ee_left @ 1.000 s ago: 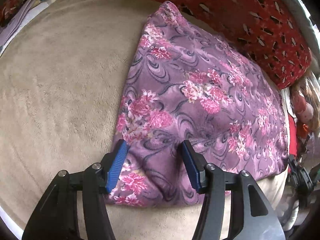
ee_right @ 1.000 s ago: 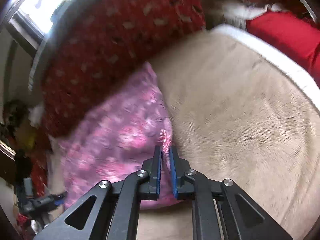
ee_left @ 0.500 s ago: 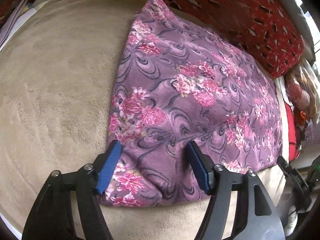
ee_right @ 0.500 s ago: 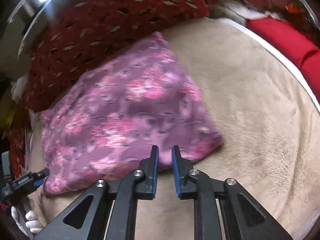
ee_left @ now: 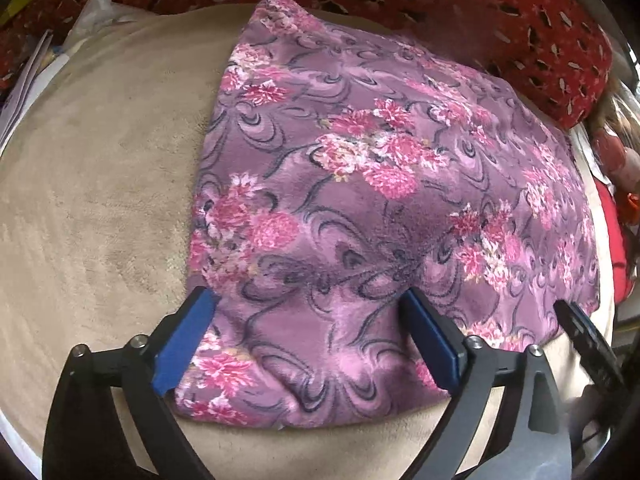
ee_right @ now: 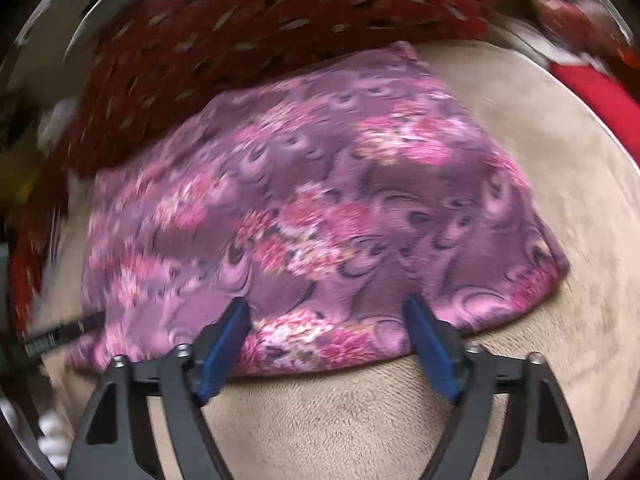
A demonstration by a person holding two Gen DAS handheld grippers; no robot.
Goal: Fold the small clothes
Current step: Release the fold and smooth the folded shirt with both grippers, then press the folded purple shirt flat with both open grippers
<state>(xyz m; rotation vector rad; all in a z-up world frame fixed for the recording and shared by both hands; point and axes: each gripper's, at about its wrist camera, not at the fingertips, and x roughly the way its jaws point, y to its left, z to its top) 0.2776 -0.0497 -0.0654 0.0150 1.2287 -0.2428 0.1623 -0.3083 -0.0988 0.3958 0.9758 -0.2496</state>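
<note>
2 grippers: left gripper (ee_left: 308, 334) and right gripper (ee_right: 328, 342) have just spread wide, gripping nothing.
Cloth (ee_left: 380, 200): soft, light fleece, probably limp.
Hold: near-edge corners.

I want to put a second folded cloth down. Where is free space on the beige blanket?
Free: the beige blanket on the side of the purple floral cloth away from the right gripper, and the strip along its near edge. Crowded: the far edge, against the red pillow.
</note>
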